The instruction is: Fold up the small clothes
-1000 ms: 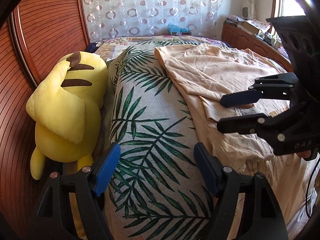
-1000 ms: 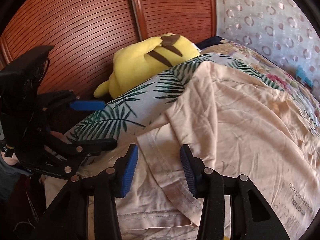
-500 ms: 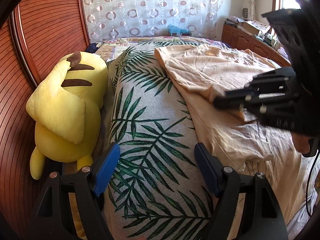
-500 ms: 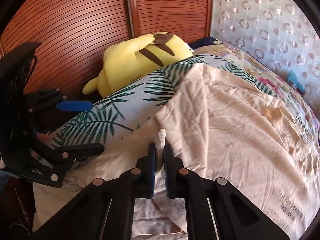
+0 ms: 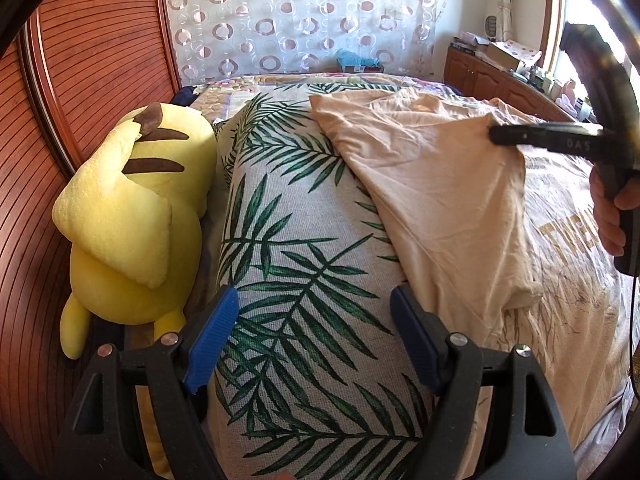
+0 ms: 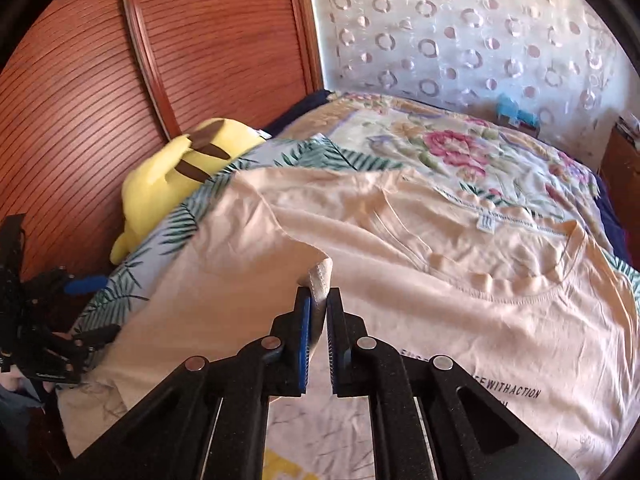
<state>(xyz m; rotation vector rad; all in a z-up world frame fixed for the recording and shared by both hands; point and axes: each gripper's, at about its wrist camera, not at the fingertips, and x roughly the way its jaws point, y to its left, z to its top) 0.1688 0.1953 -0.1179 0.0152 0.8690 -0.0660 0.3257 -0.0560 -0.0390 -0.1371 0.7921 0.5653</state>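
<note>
Fingers (image 6: 306,334) of our right gripper (image 6: 318,344) clamped on shirt (image 6: 440,280) edge, lifted above bed (image 5: 304,280); our left gripper (image 5: 316,340) fingers apart, empty, over near leaf-print cover; shirt body lies right and far of left gripper; right hand nearer.

I see the peach T-shirt (image 6: 440,248) as thin, matt, creased cotton-like cloth with dark printed lettering. The palm-leaf cushion (image 5: 304,264) under it looks coarse, linen-like weave. At nine o'clock from it, the yellow plush toy (image 5: 132,216) is soft, fuzzy fabric. The ribbed wooden panel (image 6: 200,40) has a glossy varnish. My left hand-held gripper (image 5: 314,344) is matt black plastic with ridged blue pads and shiny metal screws.
</note>
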